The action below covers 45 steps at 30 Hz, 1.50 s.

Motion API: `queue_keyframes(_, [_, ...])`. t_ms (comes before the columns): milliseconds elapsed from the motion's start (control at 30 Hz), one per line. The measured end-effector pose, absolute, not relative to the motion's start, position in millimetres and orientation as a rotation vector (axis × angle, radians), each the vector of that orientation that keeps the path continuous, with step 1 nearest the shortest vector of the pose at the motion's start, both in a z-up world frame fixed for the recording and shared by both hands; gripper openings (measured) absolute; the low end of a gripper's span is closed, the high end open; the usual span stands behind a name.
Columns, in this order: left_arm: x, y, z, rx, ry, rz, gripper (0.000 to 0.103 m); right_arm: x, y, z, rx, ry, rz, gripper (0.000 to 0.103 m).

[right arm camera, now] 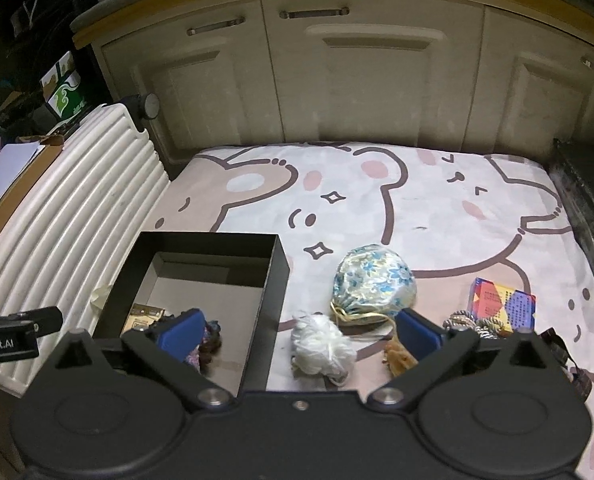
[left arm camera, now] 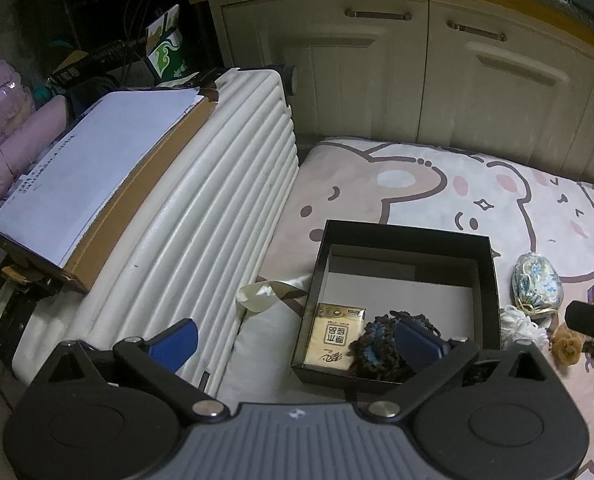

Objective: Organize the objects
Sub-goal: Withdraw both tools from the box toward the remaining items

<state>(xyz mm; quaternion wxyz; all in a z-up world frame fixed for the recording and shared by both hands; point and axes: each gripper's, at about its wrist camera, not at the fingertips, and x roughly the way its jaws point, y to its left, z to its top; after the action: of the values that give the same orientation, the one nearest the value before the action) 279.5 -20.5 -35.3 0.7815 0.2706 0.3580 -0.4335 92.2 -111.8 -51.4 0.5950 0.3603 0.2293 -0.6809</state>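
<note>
A black open box [left arm camera: 409,236] sits on the bear-print sheet. Inside it lie a tan tissue pack [left arm camera: 333,336] and a dark knitted scrunchie [left arm camera: 377,350]. My left gripper [left arm camera: 297,332] is open, its right finger over the scrunchie, its left finger over the suitcase edge. My right gripper [right arm camera: 299,326] is open, straddling the box's right wall [right arm camera: 281,276]. A white fluffy scrunchie [right arm camera: 321,344] lies between its fingers, untouched. A floral pouch [right arm camera: 373,280], a tan scrunchie [right arm camera: 397,356], a grey braided tie [right arm camera: 469,322] and a colourful small box [right arm camera: 501,304] lie to the right.
A white ribbed suitcase [left arm camera: 217,200] lies left of the box, with a cardboard carton [left arm camera: 97,176] and paper on top. A cream ribbon [left arm camera: 261,296] lies between them. Cream cabinet doors [right arm camera: 369,80] close off the back. A dark ledge [right arm camera: 585,200] borders the right side.
</note>
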Motion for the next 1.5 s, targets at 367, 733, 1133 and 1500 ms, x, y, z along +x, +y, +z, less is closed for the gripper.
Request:
queue_keyframes(367, [265, -31, -35, 0.587, 0.765, -0.978, 0.103, 73, -104, -51, 0.81, 0.527, -1.63, 0.103])
queue_keyframes(733, [227, -58, -39, 0.607, 0.754, -1.074, 0.103, 30, -85, -51, 0.832, 0.502, -1.709, 0.103])
queue_keyframes(1133, [181, -83, -41, 0.625, 0.733, -1.182, 0.103, -22, -57, -51, 0.866, 0.472, -1.814, 0.103])
queue_keyframes(1500, [150, -96, -43, 0.642, 0.716, -1.266, 0.103, -49, -42, -52, 0.876, 0.446, -1.866, 0.103])
